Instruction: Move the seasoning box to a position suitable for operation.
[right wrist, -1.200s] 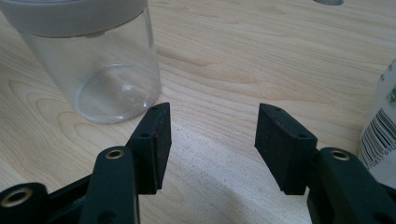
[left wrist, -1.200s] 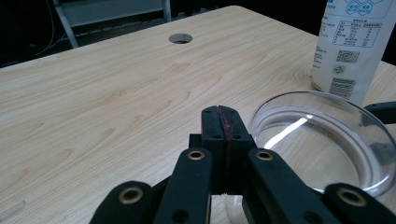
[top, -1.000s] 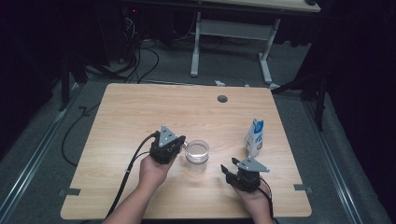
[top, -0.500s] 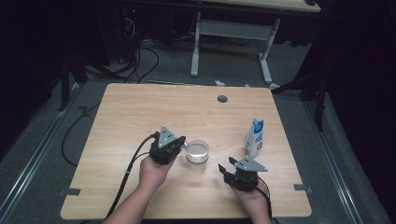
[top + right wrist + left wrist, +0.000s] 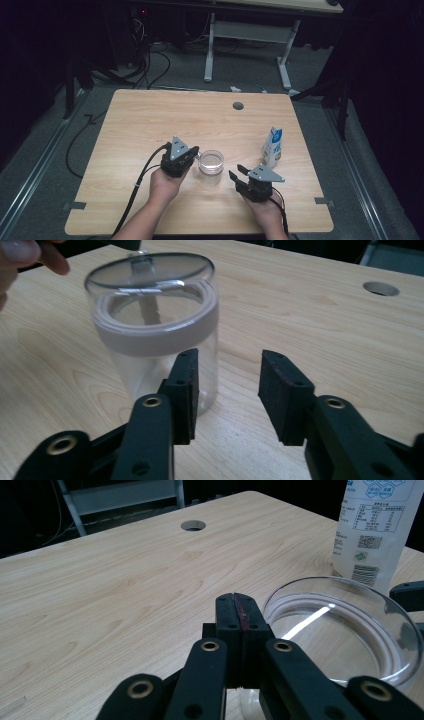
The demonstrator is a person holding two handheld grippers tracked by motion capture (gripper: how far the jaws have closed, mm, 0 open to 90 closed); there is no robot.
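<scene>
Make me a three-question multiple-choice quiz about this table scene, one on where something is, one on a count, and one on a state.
1. Where does the carton stand relative to the clear jar in the high view?
A. To its right
B. To its left
C. On top of it

2. How many round holes are in the tabletop?
A. None
B. One
C. Three

3. How do the jaws of the left gripper stand?
A. Wide apart
B. Clamped on the carton
C. Shut together with nothing between them

Answers:
1. A, the carton stands right of the jar, near the table's right edge.
2. B, a single round hole shows toward the far edge.
3. C, the left gripper view shows the two pads meeting, beside the jar's rim.
</scene>
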